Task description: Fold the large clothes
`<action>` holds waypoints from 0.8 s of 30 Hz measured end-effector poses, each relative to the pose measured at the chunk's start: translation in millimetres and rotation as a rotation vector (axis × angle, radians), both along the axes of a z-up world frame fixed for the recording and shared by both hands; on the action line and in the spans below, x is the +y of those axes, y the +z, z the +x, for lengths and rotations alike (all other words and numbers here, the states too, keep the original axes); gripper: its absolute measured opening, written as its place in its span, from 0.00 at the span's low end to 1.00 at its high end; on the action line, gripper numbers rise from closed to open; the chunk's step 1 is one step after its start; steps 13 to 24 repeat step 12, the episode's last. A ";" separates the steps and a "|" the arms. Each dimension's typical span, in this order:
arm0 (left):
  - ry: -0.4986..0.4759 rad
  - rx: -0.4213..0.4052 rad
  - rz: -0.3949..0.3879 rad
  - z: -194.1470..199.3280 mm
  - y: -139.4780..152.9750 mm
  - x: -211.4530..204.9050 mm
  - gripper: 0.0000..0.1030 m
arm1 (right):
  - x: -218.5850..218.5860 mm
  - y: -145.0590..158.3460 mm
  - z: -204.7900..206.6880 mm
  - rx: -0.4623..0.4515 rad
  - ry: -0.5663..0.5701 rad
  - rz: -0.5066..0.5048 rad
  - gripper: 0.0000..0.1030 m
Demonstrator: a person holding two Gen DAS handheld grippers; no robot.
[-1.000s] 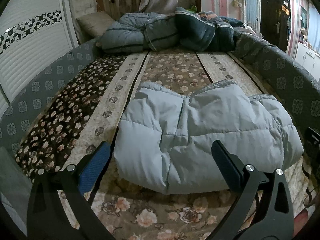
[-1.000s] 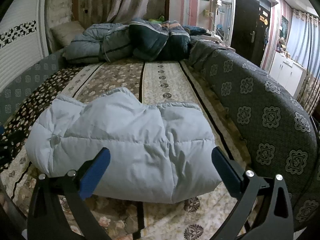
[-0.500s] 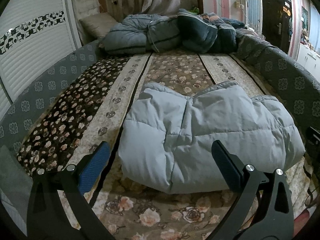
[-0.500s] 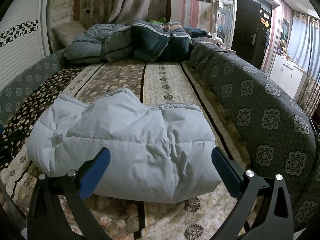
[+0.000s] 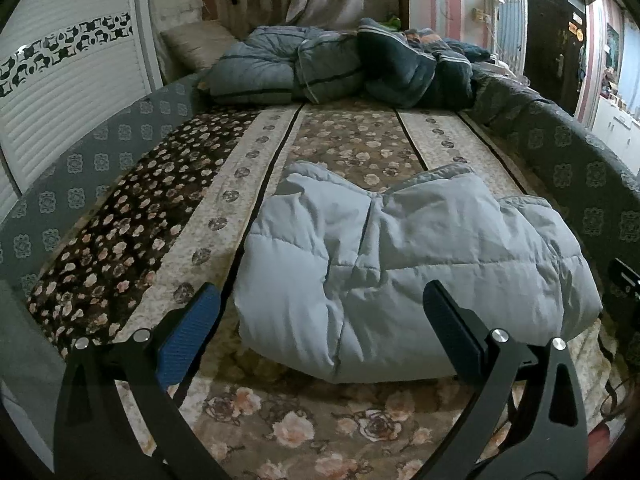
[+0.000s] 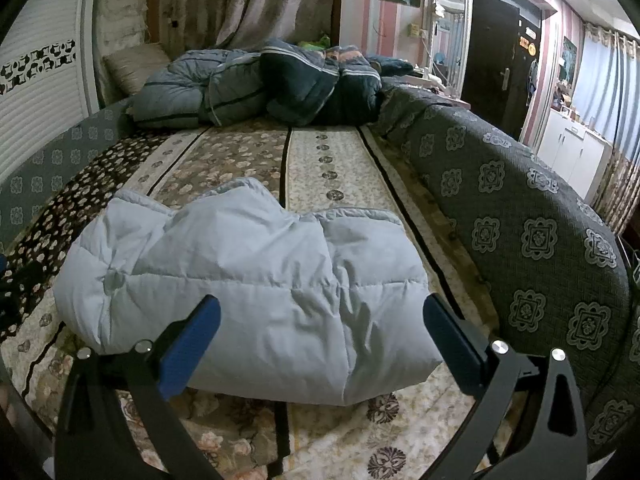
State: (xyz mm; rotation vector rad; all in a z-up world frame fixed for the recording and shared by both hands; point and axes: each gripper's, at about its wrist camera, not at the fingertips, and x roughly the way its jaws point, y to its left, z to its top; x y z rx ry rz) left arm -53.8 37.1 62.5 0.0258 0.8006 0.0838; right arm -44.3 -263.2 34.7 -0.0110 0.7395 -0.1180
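A pale blue padded jacket (image 5: 404, 272) lies folded into a thick bundle on the flowered bedspread (image 5: 344, 148), near the foot of the bed. It also fills the middle of the right wrist view, jacket (image 6: 248, 292). My left gripper (image 5: 320, 304) hangs open just short of the bundle's near edge, holding nothing. My right gripper (image 6: 320, 308) is open too, in front of the bundle's right half, with nothing between its fingers.
Rumpled blue-grey quilts (image 5: 332, 68) and a pillow (image 5: 192, 40) are piled at the head of the bed. A grey patterned padded rail (image 6: 520, 216) runs along the right side, another rail (image 5: 80, 164) along the left. A white slatted wardrobe (image 5: 68, 80) stands left.
Both grippers have drawn back and risen slightly from the jacket, so the bundle looks a little farther away. The jacket itself has not moved.
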 end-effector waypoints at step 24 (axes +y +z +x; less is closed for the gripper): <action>-0.006 0.004 -0.007 -1.2 2.9 -0.7 0.97 | -0.9 0.6 -1.2 -0.001 0.000 0.001 0.98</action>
